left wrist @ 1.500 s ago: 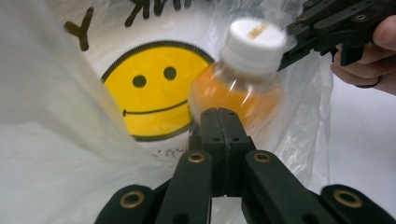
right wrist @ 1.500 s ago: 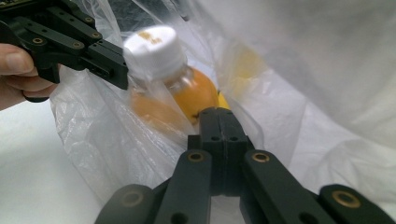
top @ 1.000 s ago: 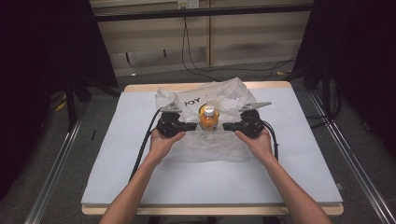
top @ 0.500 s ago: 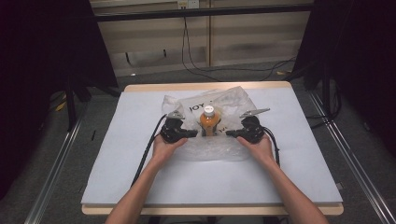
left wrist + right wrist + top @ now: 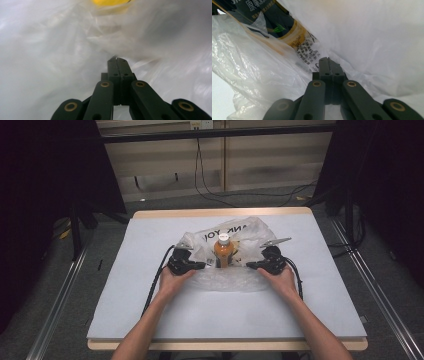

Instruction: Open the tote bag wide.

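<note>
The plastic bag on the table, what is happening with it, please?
A person holds a gripper in each hand and works on a thin white plastic bag that lies on the table. The left gripper and the right gripper each pinch the film, one on either side of an orange drink bottle, which stands upright inside the bag. Both pairs of jaws are shut on the plastic.

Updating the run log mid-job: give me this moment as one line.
left gripper: shut on plastic bag | right gripper: shut on plastic bag | bottle: upright inside bag, between grippers | table: bag rests on it
</note>
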{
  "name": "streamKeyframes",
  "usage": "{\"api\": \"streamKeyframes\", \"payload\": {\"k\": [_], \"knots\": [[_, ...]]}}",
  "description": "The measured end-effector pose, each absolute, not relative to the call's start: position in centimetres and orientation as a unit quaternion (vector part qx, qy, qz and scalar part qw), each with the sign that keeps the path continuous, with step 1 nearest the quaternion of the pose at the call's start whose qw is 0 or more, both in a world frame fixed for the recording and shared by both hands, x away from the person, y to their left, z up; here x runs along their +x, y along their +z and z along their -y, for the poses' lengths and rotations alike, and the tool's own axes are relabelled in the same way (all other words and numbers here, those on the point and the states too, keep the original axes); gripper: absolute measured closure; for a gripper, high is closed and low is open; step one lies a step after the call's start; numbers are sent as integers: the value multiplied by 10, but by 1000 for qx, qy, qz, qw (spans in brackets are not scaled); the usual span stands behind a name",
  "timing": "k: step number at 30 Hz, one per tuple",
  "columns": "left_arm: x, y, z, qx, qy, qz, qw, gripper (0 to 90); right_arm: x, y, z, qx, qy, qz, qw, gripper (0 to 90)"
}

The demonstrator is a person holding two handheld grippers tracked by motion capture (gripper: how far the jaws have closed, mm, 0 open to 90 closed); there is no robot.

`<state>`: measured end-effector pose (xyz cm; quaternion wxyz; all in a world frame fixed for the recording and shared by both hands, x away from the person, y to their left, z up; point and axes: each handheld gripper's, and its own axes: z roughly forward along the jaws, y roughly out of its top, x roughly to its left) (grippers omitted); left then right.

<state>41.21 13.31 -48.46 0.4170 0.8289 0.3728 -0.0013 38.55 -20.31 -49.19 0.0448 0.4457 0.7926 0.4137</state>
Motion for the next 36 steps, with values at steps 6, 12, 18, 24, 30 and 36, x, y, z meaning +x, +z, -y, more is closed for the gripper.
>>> {"api": "streamKeyframes", "payload": {"k": [6,12,18,24,30,36], "knots": [[421,-488,-155,847,29,-339,410,900,383,-487,210,450,389,-802,55,900],[415,-486,-160,846,25,-356,396,900,377,-487,224,453,388,-801,56,900],[410,-485,-176,854,34,-336,397,900,365,-484,237,453,376,-806,67,900],[409,-486,-186,853,36,-322,408,900,359,-485,244,457,381,-800,74,900],[396,-466,-187,839,33,-312,444,900,349,-472,247,445,434,-780,70,900],[377,-451,-195,832,36,-294,469,900,329,-460,245,424,457,-778,77,900]]}}
